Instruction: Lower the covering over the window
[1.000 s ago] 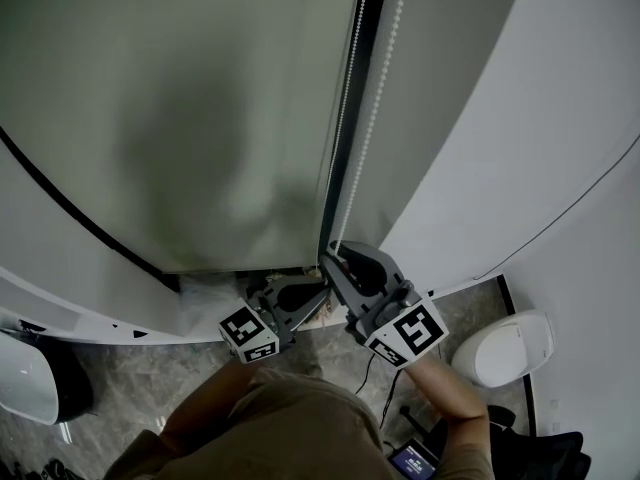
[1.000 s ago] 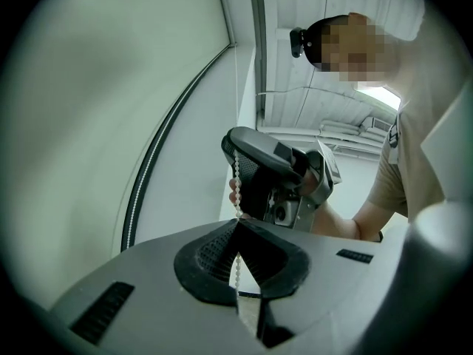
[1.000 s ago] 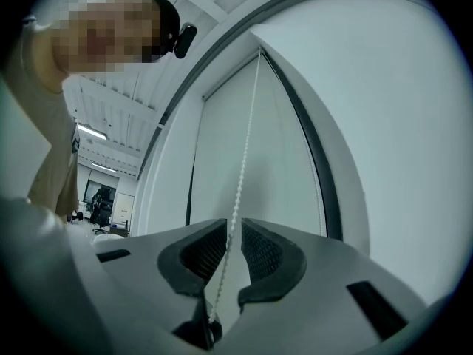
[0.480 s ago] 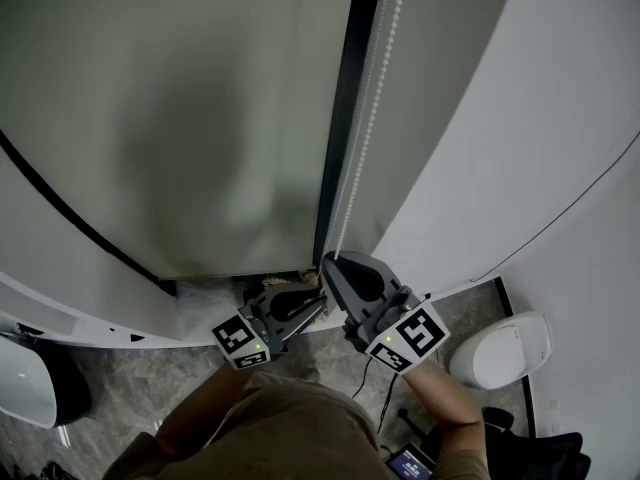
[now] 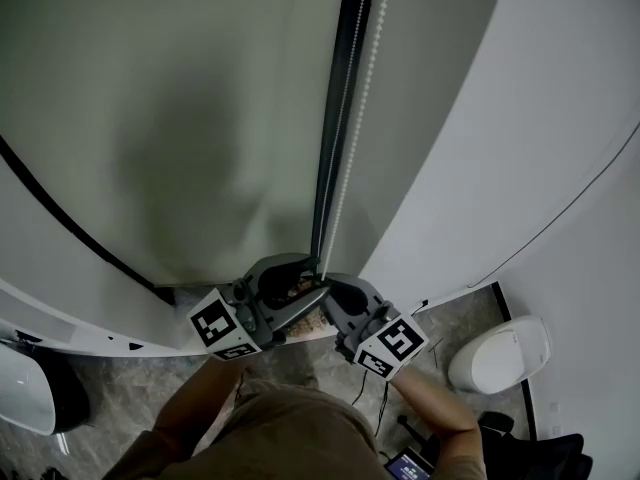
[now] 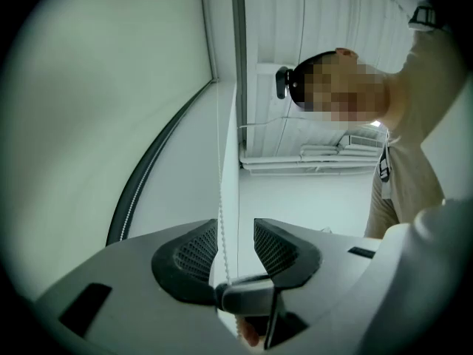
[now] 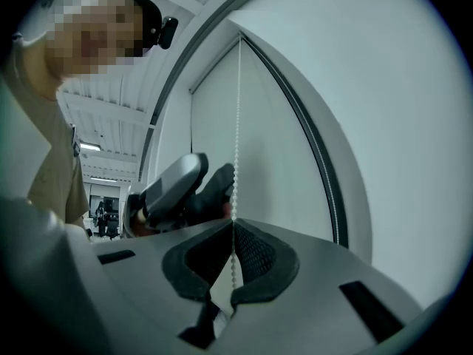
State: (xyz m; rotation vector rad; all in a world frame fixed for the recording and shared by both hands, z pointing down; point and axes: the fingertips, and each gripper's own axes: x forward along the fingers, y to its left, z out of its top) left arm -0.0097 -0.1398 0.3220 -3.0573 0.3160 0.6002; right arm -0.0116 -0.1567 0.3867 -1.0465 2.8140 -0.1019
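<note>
- The covering, a grey-green roller blind, filled the upper left of the head view. Its lower edge hung just above the two grippers.
- A black window frame ran along the blind's right edge. The bead chain hung just beside it and came down to the grippers.
- The left gripper sat at the foot of the frame with its fingers apart. In the left gripper view the chain passed through the gap between them, close against one pad, and nothing was clamped.
- The right gripper sat just beside the left, their tips almost meeting at the chain. In the right gripper view its fingers were closed at the tips on the chain, which ran straight up alongside the blind.
- That view also showed the left gripper just beyond the right one, on the same strand.
- A plain white wall bounded the right side, meeting the frame in a narrow corner around the chain.
- Below lay grey floor, with a white rounded object near the wall and well apart from the grippers.
- The person's forearm reached up from the lower edge to the right gripper.
</note>
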